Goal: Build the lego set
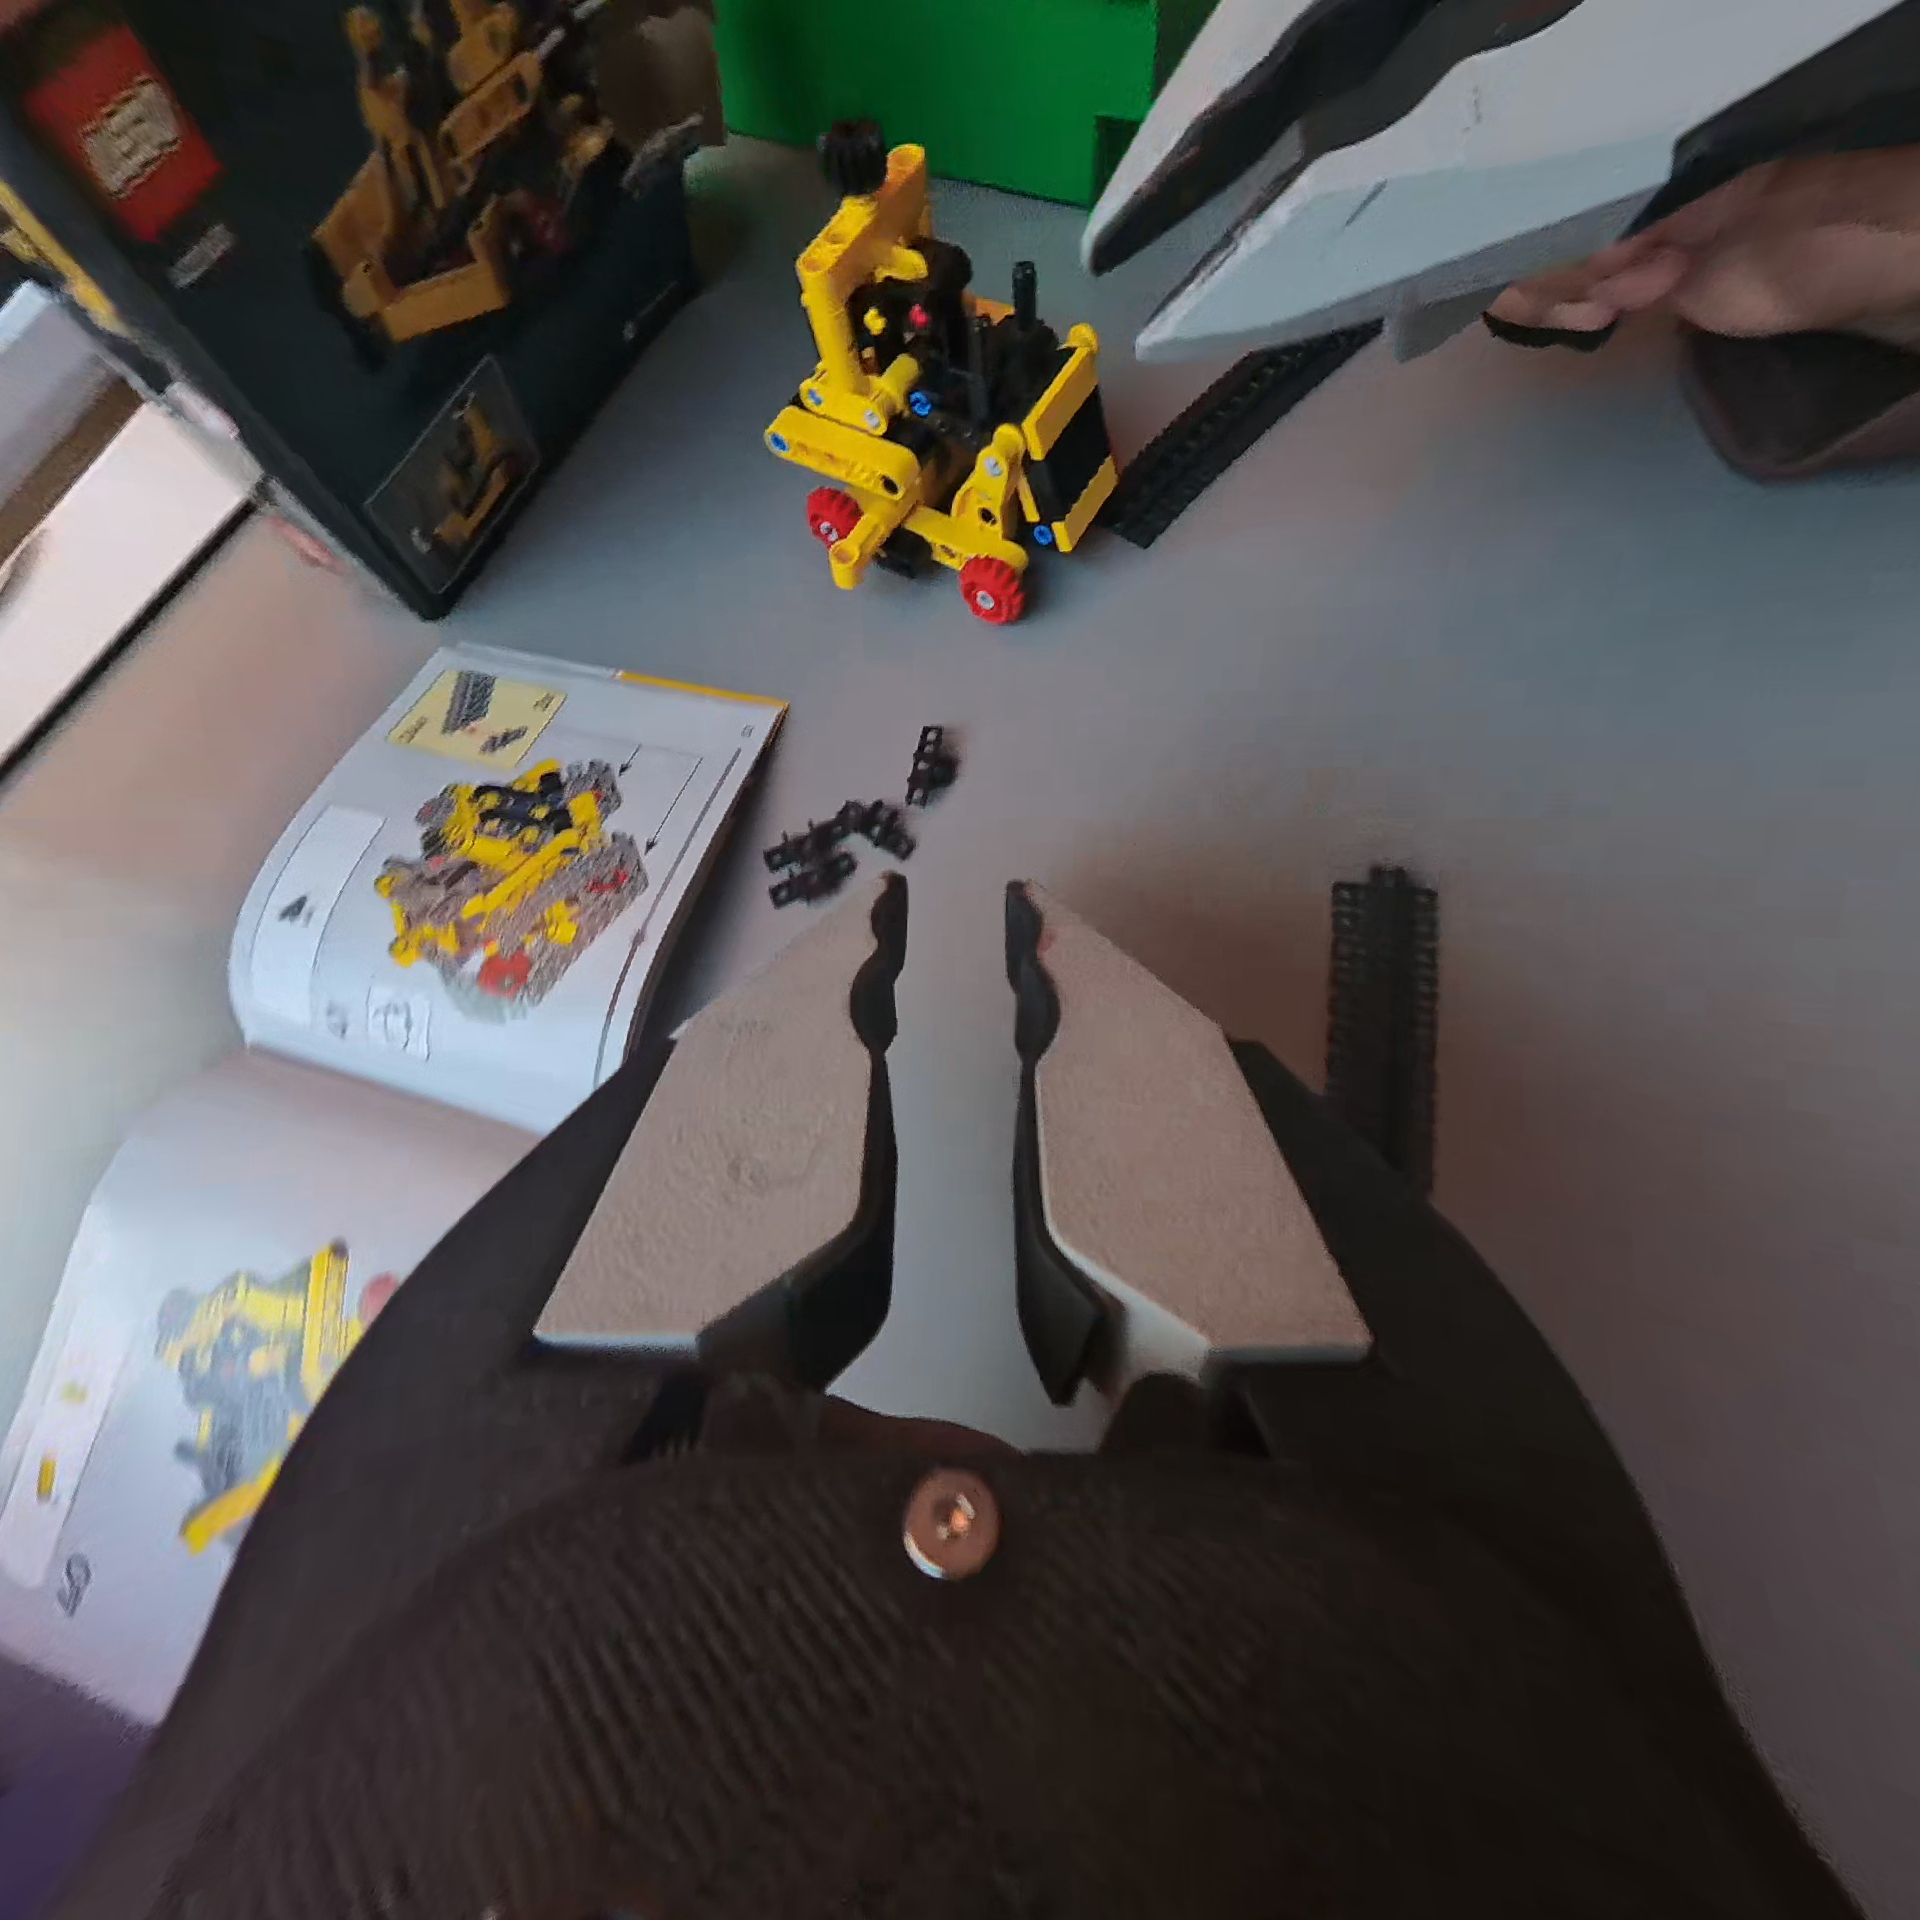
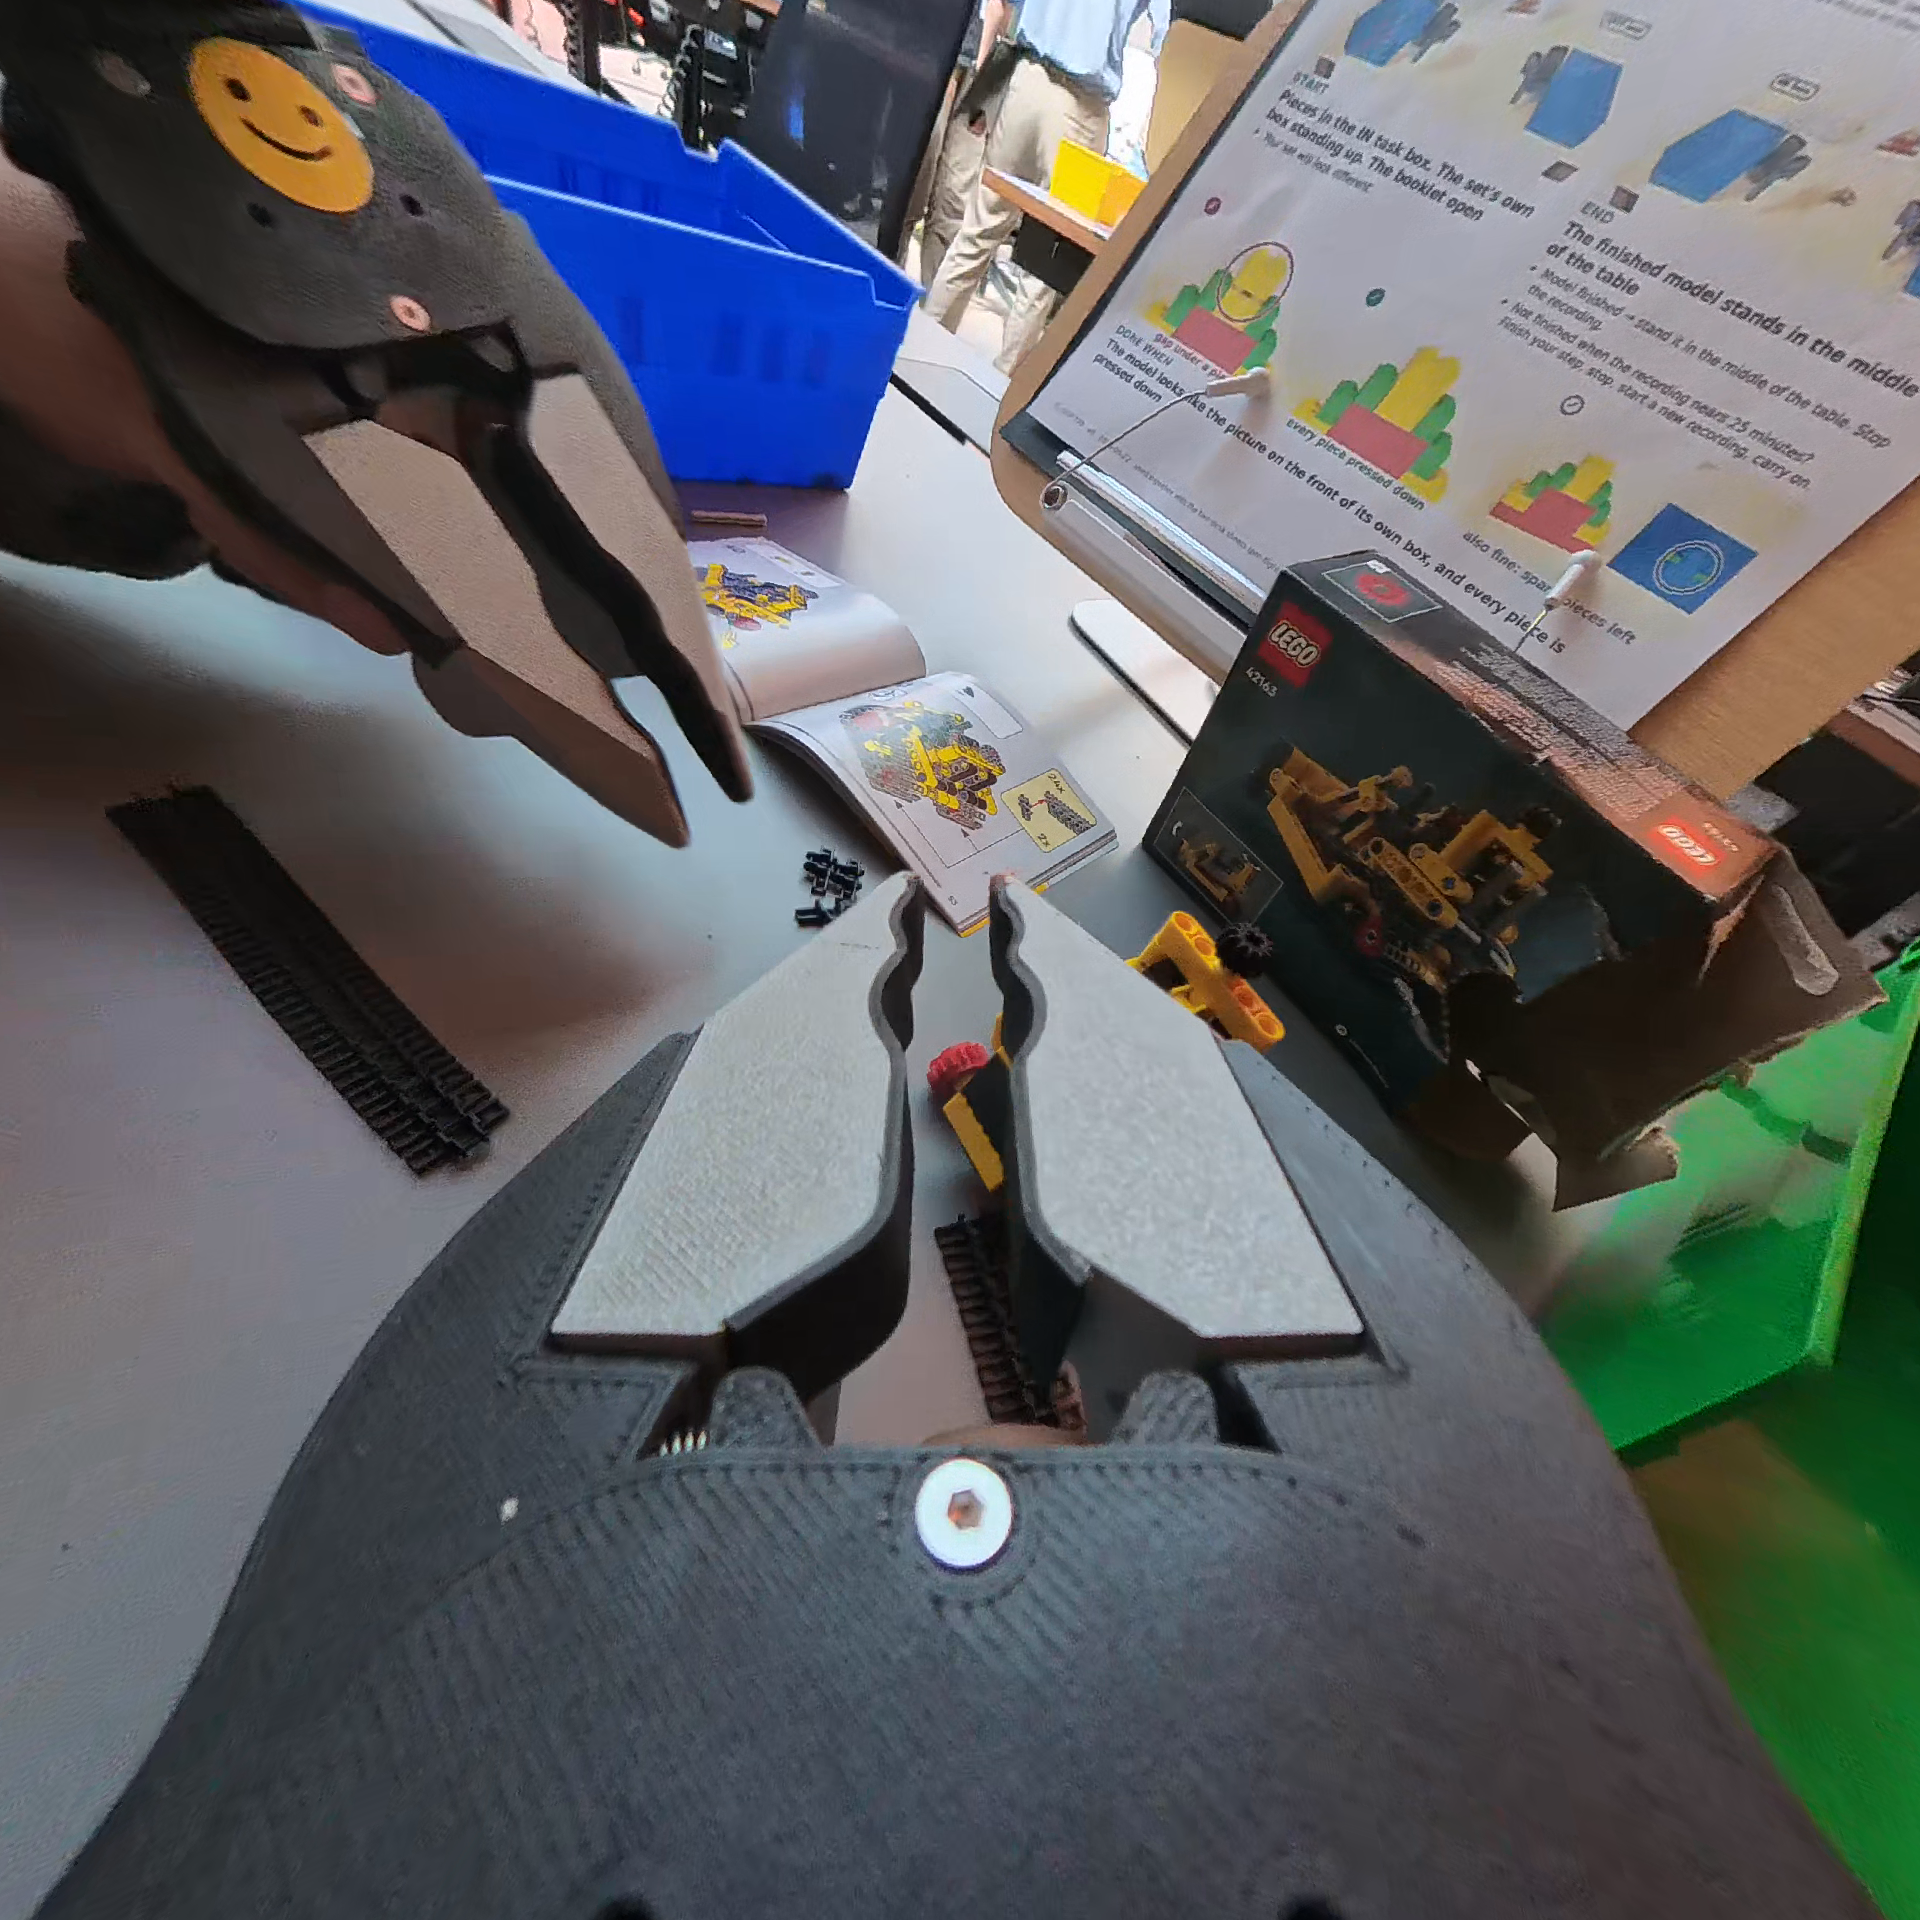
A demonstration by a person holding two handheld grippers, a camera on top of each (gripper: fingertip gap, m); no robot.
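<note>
Track-fitting stage. The partly built yellow bulldozer model [image 1: 940,416] is seen standing at the far middle of the grey tabletop [image 1: 1455,675], its red sprocket wheels [image 1: 992,590] bare. One assembled black track strip [image 1: 1226,436] lies just beside the model on its right; a second track strip [image 1: 1382,1018] lies nearer, right of the left gripper [image 1: 954,899]. A small heap of loose track links [image 1: 842,831] rests between the open instruction booklet [image 1: 499,873] and that gripper's tips. The set's box [image 1: 343,270] stands at far left.

Both grippers are held clear of the tabletop with the jaws slightly parted and nothing between them; the right gripper [image 2: 954,896] is poised above the model.

The step in hand is judged to be completion of the tracks. A loose link would next have to be pinched and clipped on, or a finished strip wrapped round the sprockets while the model is steadied.
</note>
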